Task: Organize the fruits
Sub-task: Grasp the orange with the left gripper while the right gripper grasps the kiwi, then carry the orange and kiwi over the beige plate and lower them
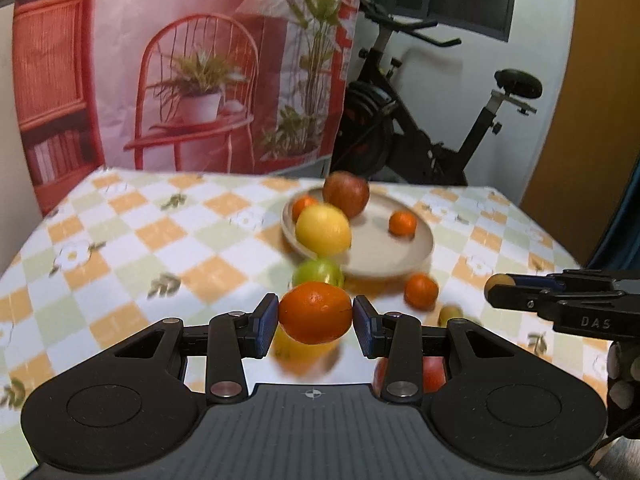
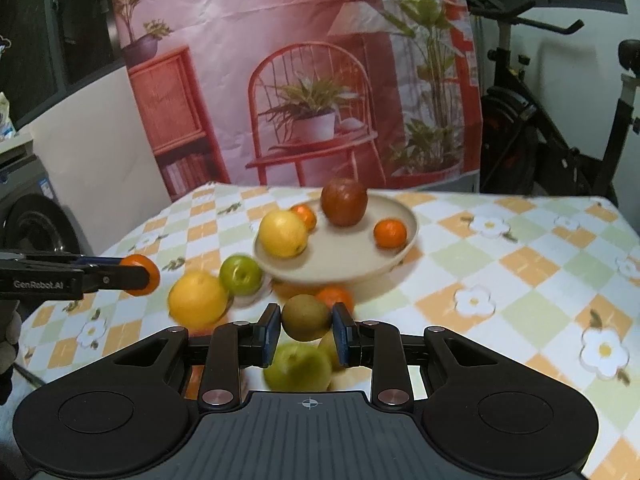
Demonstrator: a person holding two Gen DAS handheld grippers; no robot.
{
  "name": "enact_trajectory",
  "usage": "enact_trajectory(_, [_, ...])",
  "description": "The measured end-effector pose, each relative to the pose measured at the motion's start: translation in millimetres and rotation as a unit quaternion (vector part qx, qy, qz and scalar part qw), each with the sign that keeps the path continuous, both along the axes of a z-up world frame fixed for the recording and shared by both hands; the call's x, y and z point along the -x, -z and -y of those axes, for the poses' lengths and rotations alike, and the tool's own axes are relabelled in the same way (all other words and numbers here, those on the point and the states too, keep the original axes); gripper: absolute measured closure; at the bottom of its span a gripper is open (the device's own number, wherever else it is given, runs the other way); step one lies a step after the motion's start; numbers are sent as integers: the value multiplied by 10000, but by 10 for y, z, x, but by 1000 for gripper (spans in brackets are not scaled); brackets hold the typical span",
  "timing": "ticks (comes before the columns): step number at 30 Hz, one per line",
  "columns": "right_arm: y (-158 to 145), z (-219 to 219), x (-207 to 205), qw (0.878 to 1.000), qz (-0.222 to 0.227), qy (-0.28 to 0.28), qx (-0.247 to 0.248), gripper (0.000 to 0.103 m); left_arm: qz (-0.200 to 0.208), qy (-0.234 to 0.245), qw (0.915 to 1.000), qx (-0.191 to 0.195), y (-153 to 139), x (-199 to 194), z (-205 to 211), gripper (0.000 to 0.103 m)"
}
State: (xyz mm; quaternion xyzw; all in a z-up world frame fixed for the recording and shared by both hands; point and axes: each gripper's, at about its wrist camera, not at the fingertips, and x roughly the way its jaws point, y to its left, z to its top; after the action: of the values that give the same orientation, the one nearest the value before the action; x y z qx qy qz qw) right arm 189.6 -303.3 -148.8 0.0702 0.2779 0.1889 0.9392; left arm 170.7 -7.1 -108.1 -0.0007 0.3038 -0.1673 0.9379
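Orange mandarin pinched in left tongs, both blue pads pressing its sides, lifted off the desk. Brown kiwi clamped the same way in right tongs, also in the air. Beige plate further back holds a red apple, yellow lemon and two small oranges, one partly hidden behind the lemon. Loose on the desk just before the plate: green apple, big yellow citrus, another small orange; a greenish fruit sits blurred under the right tongs. Desk cloth is checked orange, green and white with daisy prints. Behind: pink backdrop printed with red chair and plants, black exercise bike at right, white wall.
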Motion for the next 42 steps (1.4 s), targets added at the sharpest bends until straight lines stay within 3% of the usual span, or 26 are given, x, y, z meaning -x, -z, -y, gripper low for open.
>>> enact_trajectory(7, [-120, 98, -383, 9999, 107, 39, 118, 77, 67, 189, 9998, 75, -177, -335, 110, 60])
enact_trajectory(18, [-172, 131, -1040, 9994, 67, 12, 331, 77, -103, 256, 9996, 81, -209, -978, 276, 60])
enact_trajectory(31, [-10, 136, -1866, 9987, -73, -128, 485, 77, -496, 479, 9976, -58, 31, -1747, 582, 60])
enact_trajectory(42, [248, 125, -2240, 9982, -269, -246, 485, 77, -752, 719, 9943, -243, 233, -1932, 722, 60])
